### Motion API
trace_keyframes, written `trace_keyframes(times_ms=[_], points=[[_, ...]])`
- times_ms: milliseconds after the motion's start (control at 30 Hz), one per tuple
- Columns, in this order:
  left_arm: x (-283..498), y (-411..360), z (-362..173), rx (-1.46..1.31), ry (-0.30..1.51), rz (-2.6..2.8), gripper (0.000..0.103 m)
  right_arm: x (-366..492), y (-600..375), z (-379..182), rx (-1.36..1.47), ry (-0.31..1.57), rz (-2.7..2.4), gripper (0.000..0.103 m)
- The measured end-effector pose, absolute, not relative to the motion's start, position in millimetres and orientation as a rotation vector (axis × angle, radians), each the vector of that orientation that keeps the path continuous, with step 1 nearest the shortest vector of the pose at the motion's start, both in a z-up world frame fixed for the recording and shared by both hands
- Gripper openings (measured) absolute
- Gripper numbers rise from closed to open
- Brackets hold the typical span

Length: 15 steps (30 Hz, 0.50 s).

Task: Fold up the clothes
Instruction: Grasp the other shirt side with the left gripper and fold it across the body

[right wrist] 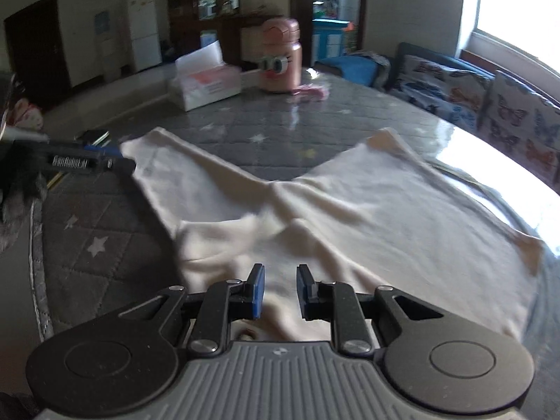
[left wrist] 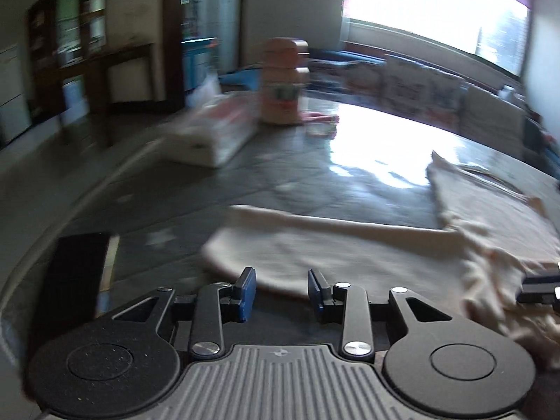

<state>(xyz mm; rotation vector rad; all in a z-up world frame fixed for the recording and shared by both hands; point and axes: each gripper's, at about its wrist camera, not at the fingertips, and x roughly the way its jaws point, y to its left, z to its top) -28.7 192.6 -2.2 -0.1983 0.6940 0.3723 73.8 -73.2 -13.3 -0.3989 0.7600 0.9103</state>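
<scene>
A cream garment lies spread on the grey quilted table cover, its two legs fanned out in a V away from me. My right gripper sits at its near bunched edge, where a fold of the cloth rises between the blue pads, which are shut on it. In the left wrist view my left gripper stands open just short of the rounded end of one leg of the garment, with nothing pinched. The right wrist view shows the left gripper at the tip of the left leg. The right gripper pokes in at the right edge.
At the far side of the table stand a pink flask and a white tissue box, with a small pink cloth beside the flask. A dark flat object lies near the table's left edge. Butterfly-print cushions line the right.
</scene>
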Motion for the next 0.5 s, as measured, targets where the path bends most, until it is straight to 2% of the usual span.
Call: trace_keyframes(times_ms=[133,400,433,467,500], points=[[-32.1,212.8,-5.2,-0.231,0.692,0.452,0.041,65.1,-63.8,-16.8,-0.449,0.736,0.922,0.018],[-20.9,222.4,-11.7,-0.281,0.699,0.502,0.039,68.2,-73.2,-13.7,-0.411,0.755,0.906,0.018],[-19.4,222.0,-11.8,-0.281,0.697,0.501,0.032,68.2,-73.5,-13.4,-0.410,0.754,0.907,0.018],[-18.0,221.7,-12.0,-0.282,0.695,0.501,0.016,67.9,-74.2,-13.1,-0.408,0.754,0.908,0.018],[-16.9,221.6,-11.4,-0.282,0.691,0.501,0.012,67.5,-75.3,-12.4,-0.406,0.752,0.908,0.018]])
